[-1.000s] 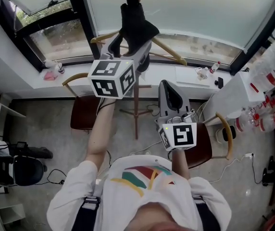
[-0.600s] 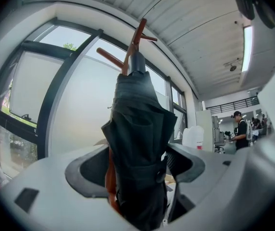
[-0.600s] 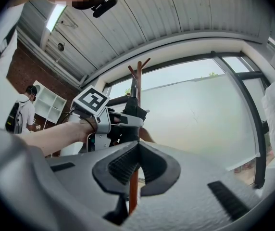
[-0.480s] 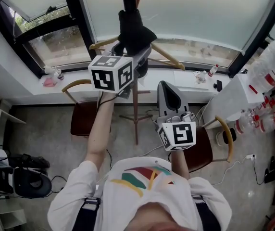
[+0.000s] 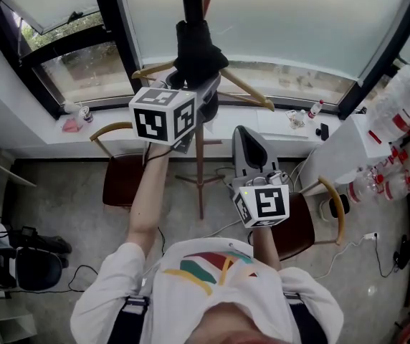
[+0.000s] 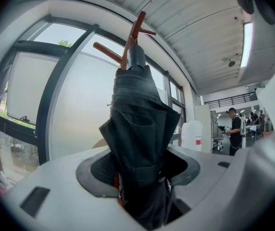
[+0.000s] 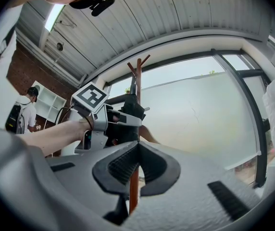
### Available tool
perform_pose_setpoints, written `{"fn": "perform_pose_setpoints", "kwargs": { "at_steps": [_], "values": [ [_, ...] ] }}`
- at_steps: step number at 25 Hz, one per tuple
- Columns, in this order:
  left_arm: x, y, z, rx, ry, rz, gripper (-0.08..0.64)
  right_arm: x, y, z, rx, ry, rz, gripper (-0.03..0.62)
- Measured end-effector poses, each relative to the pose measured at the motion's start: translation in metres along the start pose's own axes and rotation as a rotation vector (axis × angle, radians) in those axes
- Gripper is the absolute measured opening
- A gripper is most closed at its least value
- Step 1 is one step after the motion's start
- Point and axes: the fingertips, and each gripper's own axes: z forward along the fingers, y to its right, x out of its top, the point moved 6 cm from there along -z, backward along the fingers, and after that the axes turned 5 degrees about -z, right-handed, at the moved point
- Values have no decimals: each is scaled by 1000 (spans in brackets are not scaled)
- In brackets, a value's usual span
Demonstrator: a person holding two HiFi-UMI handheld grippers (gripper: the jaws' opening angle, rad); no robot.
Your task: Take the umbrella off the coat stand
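A folded black umbrella (image 5: 194,49) hangs against the pole of the wooden coat stand (image 5: 200,163), below its red-brown pegs (image 6: 132,32). My left gripper (image 5: 205,95) is held level at the umbrella's lower part. In the left gripper view the umbrella (image 6: 137,129) fills the space between the jaws of the left gripper (image 6: 140,170), which are closing on it. Thin slits still show beside the fabric. My right gripper (image 5: 246,136) hangs lower and nearer the body, shut on nothing. The right gripper (image 7: 137,150) points slightly upward at the stand (image 7: 137,76) and at the left gripper (image 7: 113,124).
Curved wooden arms (image 5: 248,84) stick out from the stand at umbrella height. Two brown chairs (image 5: 122,178) (image 5: 312,221) flank its base. Behind it runs the window sill (image 5: 277,113), with a white table (image 5: 348,145) holding bottles at the right. People stand far off (image 6: 234,129) (image 7: 19,114).
The left gripper has shifted slightly down and left along the umbrella while staying around it. The right gripper has hardly moved.
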Motion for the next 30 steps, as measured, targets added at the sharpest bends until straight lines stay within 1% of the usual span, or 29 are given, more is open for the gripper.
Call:
{"fn": "perform_pose_setpoints", "kwargs": {
  "at_steps": [7,16,23,26,30],
  "values": [
    [0,0,-3,7,-9,-5,252,2,-1,-2,10,5,-7,0],
    [3,1,-8,-1,11,5,252,3,-8,-2,29,7,-5,0],
    [23,9,-15,-14,40,30,252,4,-5,-4,30,11,12,0],
    [34,10,-20,-4,49,50,252,7,-10,-3,50,17,8,0],
    [37,11,-23,4,53,48,252,11,-13,-7,59,24,-3,0]
  ]
}}
